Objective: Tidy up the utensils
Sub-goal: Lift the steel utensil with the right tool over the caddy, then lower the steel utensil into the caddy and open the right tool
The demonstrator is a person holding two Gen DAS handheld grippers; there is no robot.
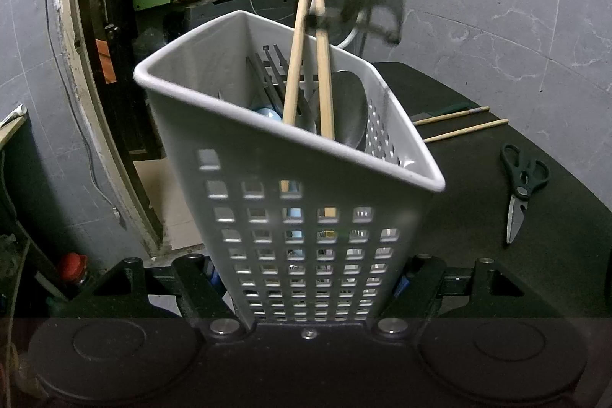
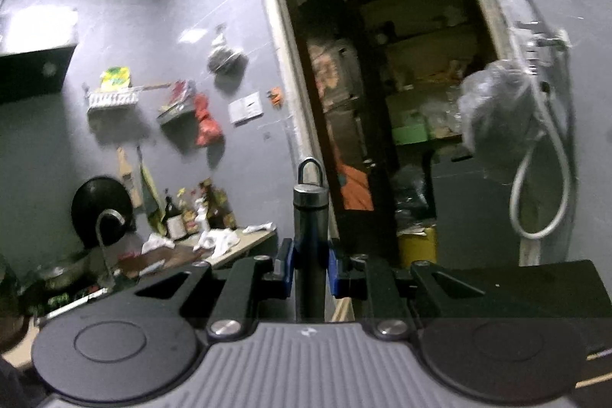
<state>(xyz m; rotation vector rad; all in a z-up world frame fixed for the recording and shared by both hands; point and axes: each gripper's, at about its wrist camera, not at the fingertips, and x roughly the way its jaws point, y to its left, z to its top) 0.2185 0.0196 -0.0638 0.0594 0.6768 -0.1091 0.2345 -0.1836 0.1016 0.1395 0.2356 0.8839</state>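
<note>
Dark table (image 1: 535, 274), unlabelled white basket (image 1: 298, 217) in left tongs (image 1: 306, 278).

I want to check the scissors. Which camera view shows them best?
The left wrist view. The scissors lie there in full on the dark table, closed, to the right of the white basket. The right wrist view shows none of them; it faces the wall and doorway.
</note>
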